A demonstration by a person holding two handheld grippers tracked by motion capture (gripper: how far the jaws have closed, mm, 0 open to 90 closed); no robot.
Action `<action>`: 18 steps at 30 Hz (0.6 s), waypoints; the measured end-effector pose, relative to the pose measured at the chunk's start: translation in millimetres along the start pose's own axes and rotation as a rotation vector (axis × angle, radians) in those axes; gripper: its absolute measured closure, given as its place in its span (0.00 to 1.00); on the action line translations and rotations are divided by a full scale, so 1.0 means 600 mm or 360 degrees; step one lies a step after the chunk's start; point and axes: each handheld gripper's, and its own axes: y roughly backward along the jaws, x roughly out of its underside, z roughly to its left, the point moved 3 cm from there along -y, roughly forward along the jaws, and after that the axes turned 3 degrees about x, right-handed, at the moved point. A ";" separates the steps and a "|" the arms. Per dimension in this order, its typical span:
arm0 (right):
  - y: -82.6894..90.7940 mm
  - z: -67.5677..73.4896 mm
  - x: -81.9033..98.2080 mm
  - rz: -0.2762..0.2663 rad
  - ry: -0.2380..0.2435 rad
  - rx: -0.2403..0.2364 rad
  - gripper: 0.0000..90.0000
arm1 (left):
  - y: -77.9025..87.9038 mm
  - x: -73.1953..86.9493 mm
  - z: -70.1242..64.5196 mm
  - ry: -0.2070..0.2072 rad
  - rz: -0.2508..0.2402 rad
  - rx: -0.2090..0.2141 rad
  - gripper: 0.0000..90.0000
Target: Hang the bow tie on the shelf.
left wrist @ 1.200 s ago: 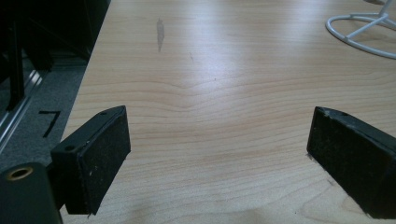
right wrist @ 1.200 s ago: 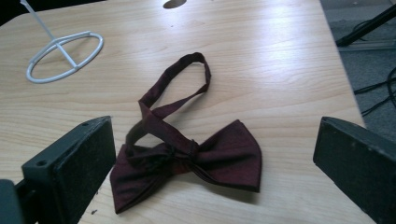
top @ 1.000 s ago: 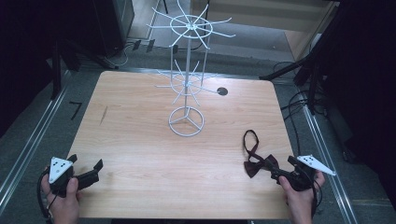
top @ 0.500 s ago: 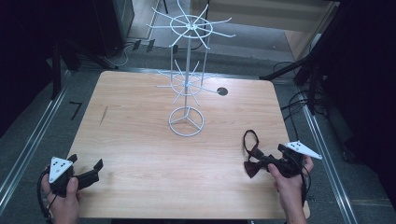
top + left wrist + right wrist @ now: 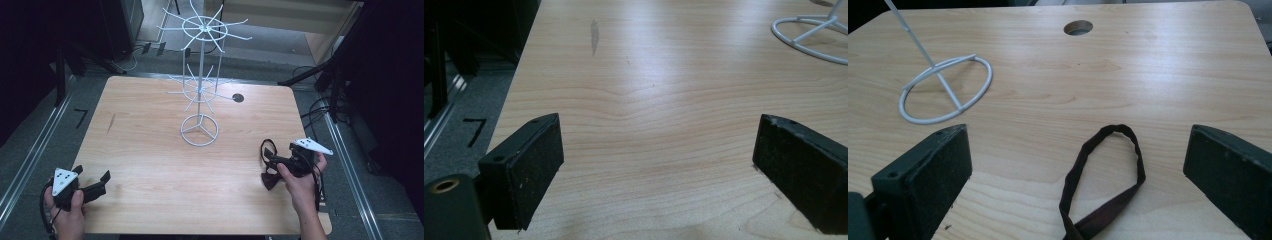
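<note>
A light wood-grain table (image 5: 150,150) with rounded corners stands on grey floor (image 5: 45,150). A round cable hole (image 5: 238,98) sits near its far edge. Metal rails (image 5: 30,155) run along both sides. A "7" marking (image 5: 80,118) lies on the floor at left. Black cables (image 5: 320,107) trail at right. Surroundings are dark.

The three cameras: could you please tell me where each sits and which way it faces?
High view: above the person's side, facing forward and down on the table; both hands show, with the left tool and the right tool.
Left gripper view: rides the left tool, along open jaws over bare wood.
Right gripper view: rides the right tool, over the bow tie's strap.
Shared: the wire stand.
</note>
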 end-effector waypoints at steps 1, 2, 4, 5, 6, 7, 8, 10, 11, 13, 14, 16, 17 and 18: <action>-0.002 0.001 -0.002 0.0002 0.0004 0.0001 0.00 | 0.000 0.000 0.000 -0.0001 0.0002 0.0002 0.07; -0.004 0.004 -0.005 0.0009 0.0002 -0.0001 0.00 | 0.000 0.000 0.000 -0.0002 0.0001 0.0003 0.07; -0.012 0.009 -0.009 0.0011 0.0005 -0.0001 0.00 | 0.000 0.000 0.000 -0.0004 0.0001 0.0005 0.07; -0.014 0.010 -0.010 0.0024 0.0003 0.0004 0.00 | 0.000 0.000 0.000 -0.0002 0.0002 0.0006 0.07; -0.019 0.012 -0.011 0.0031 -0.0002 0.0008 0.00 | 0.000 0.000 0.000 0.0000 0.0002 0.0006 0.07; -0.021 0.013 -0.012 0.0034 -0.0003 0.0007 0.00 | 0.000 0.000 0.000 -0.0001 0.0002 0.0008 0.07; -0.025 0.014 -0.014 0.0042 -0.0014 0.0009 0.00 | 0.000 0.000 0.000 -0.0001 0.0002 0.0008 0.07; -0.033 0.016 -0.018 0.0050 -0.0020 0.0015 0.00 | 0.000 0.000 0.000 -0.0005 0.0003 0.0011 0.07; -0.036 0.016 -0.019 0.0058 -0.0023 0.0024 0.00 | 0.000 0.000 0.000 -0.0004 0.0002 0.0011 0.07; -0.040 0.016 -0.020 0.0062 -0.0029 0.0028 0.00 | 0.000 0.000 0.000 0.0000 0.0004 0.0013 0.07; -0.042 0.015 -0.020 0.0075 -0.0030 0.0036 0.00 | 0.000 0.000 0.001 0.0004 0.0004 0.0014 0.07; -0.052 0.014 -0.019 0.0101 -0.0041 0.0057 0.00 | 0.000 0.000 0.001 0.0010 -0.0003 0.0016 0.07; -0.052 0.014 -0.019 0.0101 -0.0041 0.0057 0.00 | 0.000 0.000 0.001 0.0009 -0.0002 0.0016 0.07; -0.055 0.013 -0.017 0.0115 -0.0048 0.0062 0.00 | 0.000 0.000 0.001 0.0007 -0.0001 0.0015 0.07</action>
